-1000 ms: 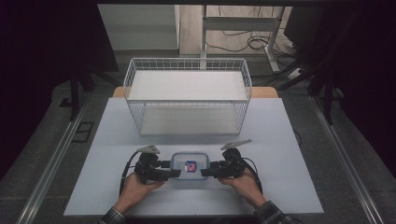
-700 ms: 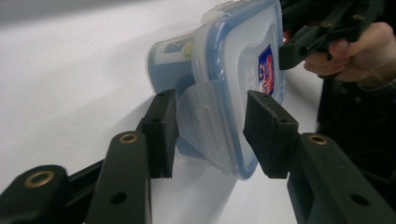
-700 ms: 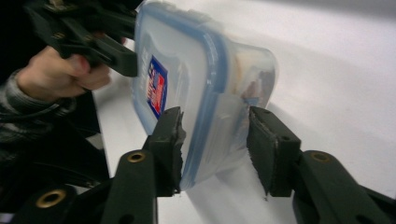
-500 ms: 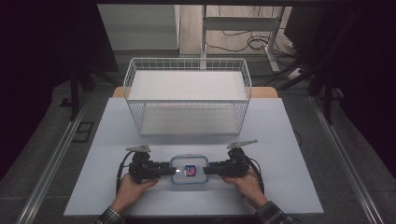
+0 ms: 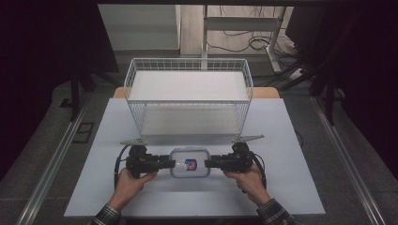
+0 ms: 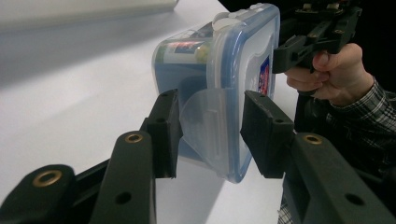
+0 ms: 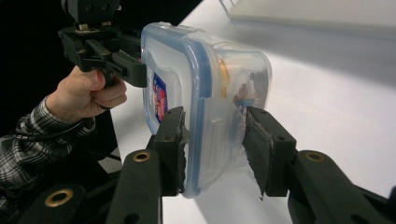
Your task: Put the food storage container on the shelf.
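A clear plastic food container (image 5: 189, 162) with a blue-rimmed snap lid sits low in the centre of the high view, on the white counter (image 5: 291, 154), just in front of the wire basket. Its long axis runs left to right across the frame, so each short end faces one gripper. The left gripper (image 5: 170, 163) meets its left end and the right gripper (image 5: 207, 163) its right end, both about equally near, level and pointing inward at each other.

In the left gripper view the black jaws stand apart on either side of the translucent locking flap (image 6: 210, 126) at that end, one by the body and one by the lid face; I see gaps on both sides, so they are spread and not clamping. In the right gripper view the jaws likewise straddle the other end's flap (image 7: 219, 135), parted; the lid-side jaw looks close to touching, but I would not call it a grip.

The container has rounded corners, glossy walls, a red and blue sticker (image 5: 190, 164) on the lid, and some contents, too blurred to name.

Beyond it stands the white wire basket (image 5: 136, 112), rectangular, open-topped, in the middle of the frame. A hand (image 5: 129, 180) in a plaid cuff holds each gripper.
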`<state>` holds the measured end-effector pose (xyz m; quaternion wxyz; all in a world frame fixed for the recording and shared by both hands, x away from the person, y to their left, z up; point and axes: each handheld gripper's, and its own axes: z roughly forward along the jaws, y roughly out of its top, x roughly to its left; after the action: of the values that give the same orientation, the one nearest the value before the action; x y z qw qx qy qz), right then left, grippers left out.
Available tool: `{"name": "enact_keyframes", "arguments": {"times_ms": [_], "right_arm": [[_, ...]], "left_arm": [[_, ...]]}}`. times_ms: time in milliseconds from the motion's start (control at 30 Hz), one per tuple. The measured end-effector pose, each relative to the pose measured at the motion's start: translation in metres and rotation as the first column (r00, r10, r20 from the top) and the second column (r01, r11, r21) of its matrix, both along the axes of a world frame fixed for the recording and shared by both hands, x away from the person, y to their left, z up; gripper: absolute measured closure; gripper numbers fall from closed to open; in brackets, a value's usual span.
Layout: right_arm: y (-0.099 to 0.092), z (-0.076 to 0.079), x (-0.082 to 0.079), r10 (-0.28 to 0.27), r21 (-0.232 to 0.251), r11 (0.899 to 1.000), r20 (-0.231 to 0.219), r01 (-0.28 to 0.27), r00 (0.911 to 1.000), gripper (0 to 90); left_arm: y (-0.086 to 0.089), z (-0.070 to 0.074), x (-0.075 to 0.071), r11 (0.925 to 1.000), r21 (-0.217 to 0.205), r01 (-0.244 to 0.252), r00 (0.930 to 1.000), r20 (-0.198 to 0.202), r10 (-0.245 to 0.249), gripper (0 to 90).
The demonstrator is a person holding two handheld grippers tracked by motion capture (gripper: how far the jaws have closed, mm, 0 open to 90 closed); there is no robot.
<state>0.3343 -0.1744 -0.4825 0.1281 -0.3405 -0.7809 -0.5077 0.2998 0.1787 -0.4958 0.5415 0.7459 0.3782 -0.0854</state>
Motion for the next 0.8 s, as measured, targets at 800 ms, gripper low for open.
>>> {"name": "enact_keyframes", "arguments": {"times_ms": [800], "right_arm": [[0.009,0.074,0.034,-0.023,0.049,0.999,0.086,0.019,0.9961,59.1]], "left_arm": [[0.006,0.078,0.029,0.9967,-0.015,-0.079,0.9927,0.089,0.080,57.0]]}}
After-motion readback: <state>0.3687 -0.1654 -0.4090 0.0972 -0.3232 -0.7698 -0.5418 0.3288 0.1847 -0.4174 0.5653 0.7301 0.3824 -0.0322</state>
